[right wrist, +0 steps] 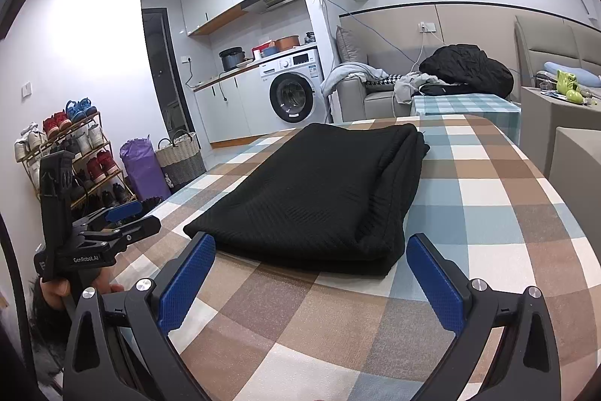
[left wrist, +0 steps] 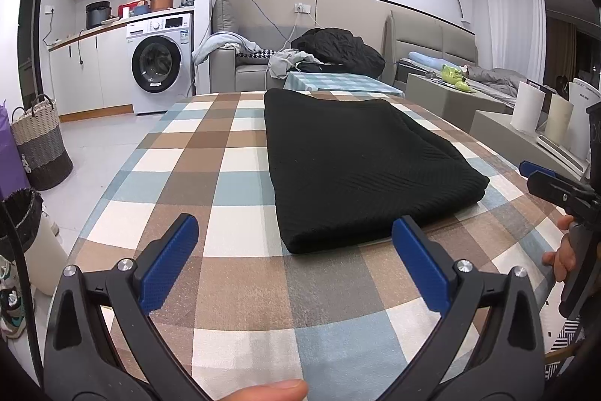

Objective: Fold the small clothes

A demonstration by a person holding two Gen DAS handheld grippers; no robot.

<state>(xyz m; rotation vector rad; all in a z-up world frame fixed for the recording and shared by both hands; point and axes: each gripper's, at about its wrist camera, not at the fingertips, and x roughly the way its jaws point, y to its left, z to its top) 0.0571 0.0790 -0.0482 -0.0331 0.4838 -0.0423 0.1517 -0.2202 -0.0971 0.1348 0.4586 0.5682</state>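
Note:
A black knit garment (left wrist: pixel 357 164) lies folded into a long rectangle on the checked tablecloth (left wrist: pixel 210 175); it also shows in the right wrist view (right wrist: pixel 319 198). My left gripper (left wrist: pixel 295 232) is open and empty, just short of the garment's near edge. My right gripper (right wrist: pixel 310 247) is open and empty, its blue fingertips (right wrist: pixel 195 258) beside the garment's near end. The right gripper shows at the right edge of the left wrist view (left wrist: pixel 544 181). The left gripper shows at the left of the right wrist view (right wrist: pixel 127 217).
A second small table with a teal checked cloth (left wrist: pixel 338 81) stands behind. A sofa with piled clothes (left wrist: pixel 338 47), a washing machine (left wrist: pixel 159 62), a woven basket (left wrist: pixel 39 141), a shoe rack (right wrist: pixel 71 153) and grey blocks (left wrist: pixel 450 93) surround the table.

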